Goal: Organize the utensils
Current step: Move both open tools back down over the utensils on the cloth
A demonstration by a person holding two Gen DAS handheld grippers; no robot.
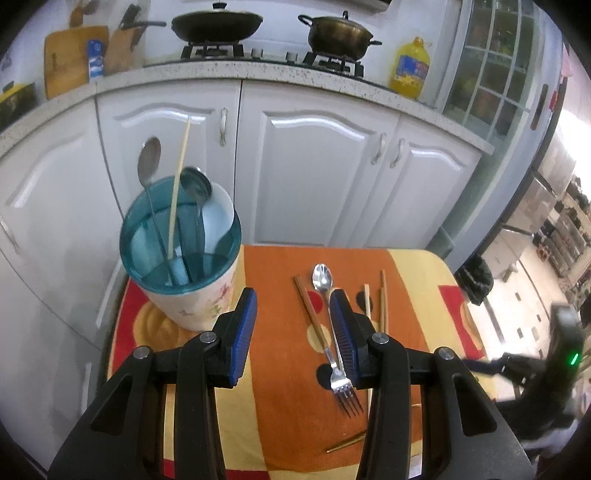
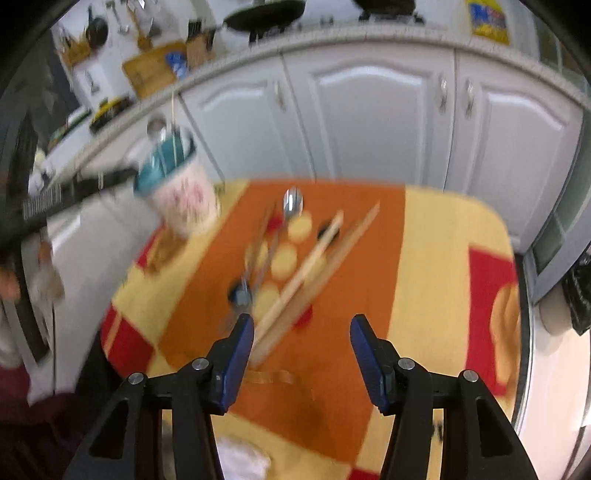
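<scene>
A teal-rimmed white utensil holder (image 1: 184, 266) stands at the table's far left and holds two spoons and a pale chopstick (image 1: 179, 192). On the orange cloth lie a spoon (image 1: 322, 280), a fork (image 1: 341, 384) and several wooden chopsticks (image 1: 312, 314). My left gripper (image 1: 293, 295) is open and empty, above the cloth between the holder and the utensils. My right gripper (image 2: 302, 325) is open and empty, just in front of the chopsticks (image 2: 314, 266). The right wrist view is blurred; the holder (image 2: 181, 199) shows at its left.
The small table (image 1: 417, 273) has an orange, yellow and red cloth. White kitchen cabinets (image 1: 314, 166) stand right behind it. A counter carries a stove with a wok (image 1: 217, 24) and a pot (image 1: 340, 33), plus a yellow oil bottle (image 1: 410, 68).
</scene>
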